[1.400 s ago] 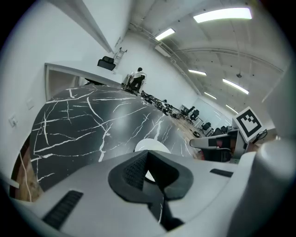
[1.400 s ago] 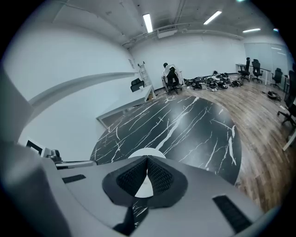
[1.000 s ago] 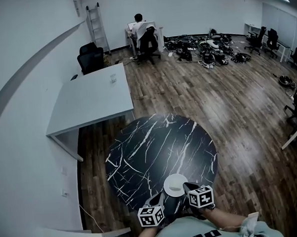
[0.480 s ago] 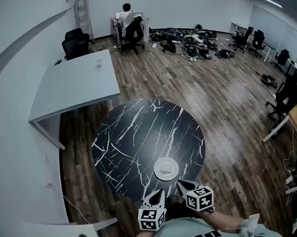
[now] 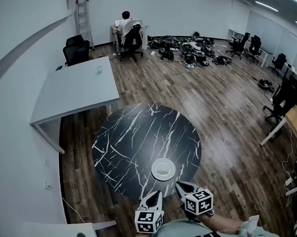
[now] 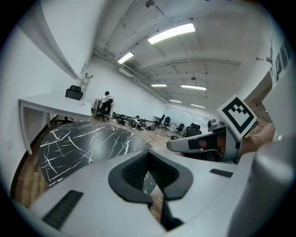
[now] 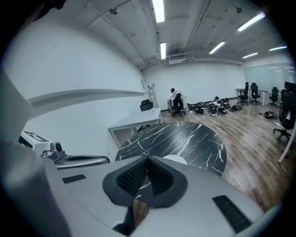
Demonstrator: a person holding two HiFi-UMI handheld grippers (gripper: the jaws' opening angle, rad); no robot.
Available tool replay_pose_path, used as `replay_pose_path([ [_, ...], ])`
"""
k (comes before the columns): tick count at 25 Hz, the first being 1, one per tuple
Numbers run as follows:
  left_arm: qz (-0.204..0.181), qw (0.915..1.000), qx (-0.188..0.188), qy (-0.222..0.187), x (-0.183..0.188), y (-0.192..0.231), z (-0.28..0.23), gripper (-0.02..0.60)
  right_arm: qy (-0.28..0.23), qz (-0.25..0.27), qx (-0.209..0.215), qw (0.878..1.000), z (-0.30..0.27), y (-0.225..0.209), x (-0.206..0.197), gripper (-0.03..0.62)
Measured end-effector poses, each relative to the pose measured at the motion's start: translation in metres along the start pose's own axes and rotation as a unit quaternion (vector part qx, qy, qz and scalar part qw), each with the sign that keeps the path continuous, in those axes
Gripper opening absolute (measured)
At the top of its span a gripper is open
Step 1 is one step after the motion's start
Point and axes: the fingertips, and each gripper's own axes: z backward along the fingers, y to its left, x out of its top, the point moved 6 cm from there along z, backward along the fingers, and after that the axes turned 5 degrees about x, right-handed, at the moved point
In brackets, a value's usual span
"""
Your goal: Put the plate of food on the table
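A white plate [image 5: 163,169] rests on the round black marble table [image 5: 135,141], near its front edge. Its contents are too small to make out. Both grippers are held close to my body, just off the table's edge and short of the plate. My left gripper [image 5: 156,195] is shut with nothing in it; in the left gripper view its jaws [image 6: 149,153] meet at the tips. My right gripper [image 5: 179,185] is also shut and empty. In the right gripper view the plate [image 7: 177,159] shows just beyond the closed jaws [image 7: 148,158].
A white desk [image 5: 76,90] stands behind the round table to the left, with black office chairs [image 5: 76,49] beyond it. A person [image 5: 128,26] sits at a far desk. Cables and gear [image 5: 189,50] lie heaped on the wooden floor. More chairs stand at right.
Both grippers have pulled back from the plate toward my body. The plate stays on the table, now apart from the jaws.
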Motion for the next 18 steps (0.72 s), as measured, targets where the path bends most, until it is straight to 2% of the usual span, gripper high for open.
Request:
replay_pose_path([
  [8,-0.025,0.9995,-0.020,-0.001,-0.003,-0.059,0.007,0.006,-0.040,-0.003,-0.002,0.999,0.060,-0.017,-0.009,0.009],
  [13,-0.053,0.9980,-0.035,-0.003,-0.013,-0.125,0.010,0.006,-0.051,0.016,-0.009,0.999,0.121,-0.035,-0.034,0.011],
  [18,-0.065,0.9975,-0.028,-0.007,-0.039,-0.200,0.026,0.006,-0.055,0.041,-0.004,0.998,0.186,-0.053,-0.064,0.009],
])
